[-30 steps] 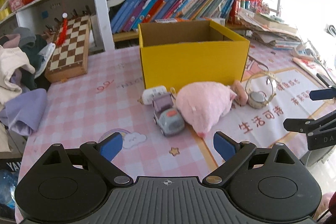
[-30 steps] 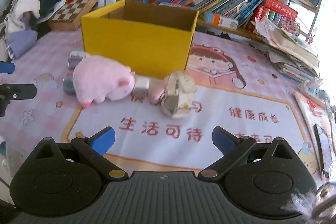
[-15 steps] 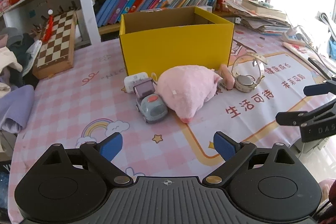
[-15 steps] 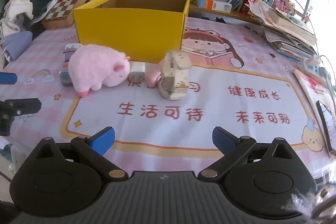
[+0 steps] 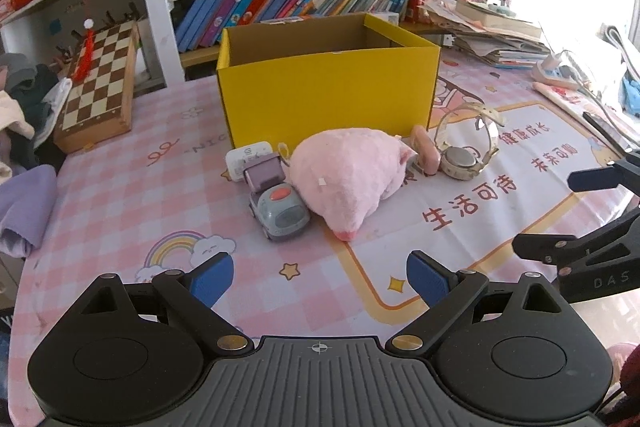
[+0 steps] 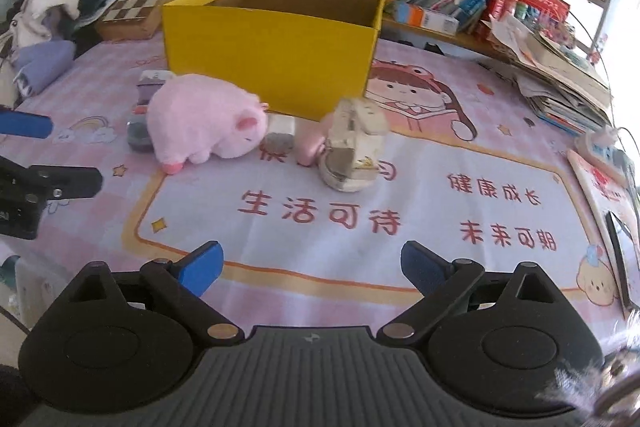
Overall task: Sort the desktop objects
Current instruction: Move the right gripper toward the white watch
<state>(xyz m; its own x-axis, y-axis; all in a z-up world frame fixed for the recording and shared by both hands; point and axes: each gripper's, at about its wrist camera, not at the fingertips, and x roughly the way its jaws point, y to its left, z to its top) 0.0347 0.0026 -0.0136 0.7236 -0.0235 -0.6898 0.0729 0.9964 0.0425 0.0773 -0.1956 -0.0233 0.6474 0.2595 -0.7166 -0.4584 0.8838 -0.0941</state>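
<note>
Pink tablecloth (image 5: pixel 120 195) bare near edge | left gripper (image 5: pixel 320 277), right gripper (image 6: pixel 310 269) wide apart, empty

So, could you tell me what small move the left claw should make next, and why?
Probably ease the left claw forward toward the toy car. Both claws are open and empty, the yellow box looks empty, and the car is the nearest item ahead, though it lies against the pink plush pig, so approach from its free side.
</note>
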